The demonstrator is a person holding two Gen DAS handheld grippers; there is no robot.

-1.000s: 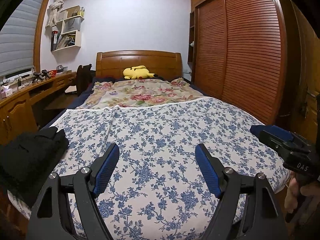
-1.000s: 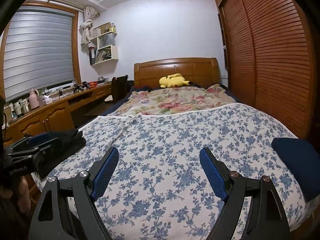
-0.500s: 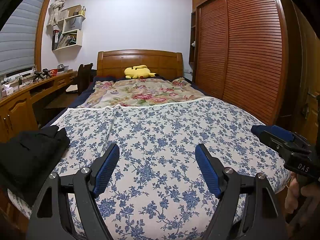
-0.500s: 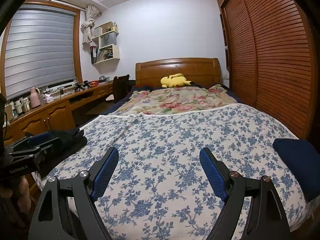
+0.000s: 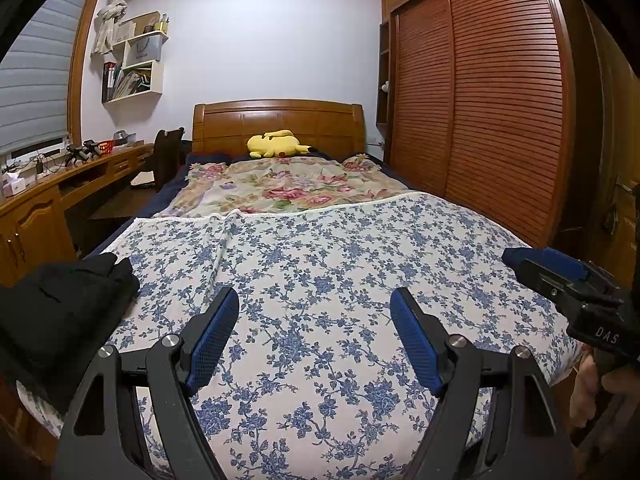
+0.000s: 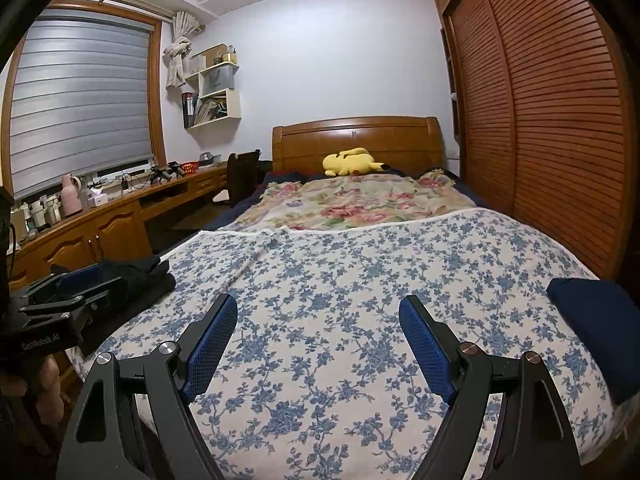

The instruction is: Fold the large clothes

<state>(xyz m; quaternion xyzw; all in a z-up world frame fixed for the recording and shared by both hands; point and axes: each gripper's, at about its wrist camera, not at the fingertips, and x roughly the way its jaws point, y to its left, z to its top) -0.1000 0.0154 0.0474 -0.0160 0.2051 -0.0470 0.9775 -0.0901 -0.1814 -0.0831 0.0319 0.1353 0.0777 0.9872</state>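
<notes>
A black garment (image 5: 60, 312) lies crumpled at the near left corner of the bed; it also shows in the right wrist view (image 6: 136, 284). A folded dark blue garment (image 6: 596, 320) lies at the near right corner. My left gripper (image 5: 314, 336) is open and empty above the blue-flowered sheet (image 5: 328, 264), right of the black garment. My right gripper (image 6: 318, 340) is open and empty above the same sheet (image 6: 360, 272), left of the blue garment. It also shows from the side at the right edge of the left wrist view (image 5: 568, 284).
A rose-patterned quilt (image 5: 280, 188) and a yellow plush toy (image 5: 276, 145) lie toward the wooden headboard (image 5: 280, 124). A slatted wardrobe (image 5: 500, 108) runs along the right. A wooden desk (image 6: 100, 224) with bottles and a chair (image 6: 242, 176) stand on the left.
Both grippers have risen slightly and tilted up a little; more of the room shows. Both stay open. The garments have not moved.
</notes>
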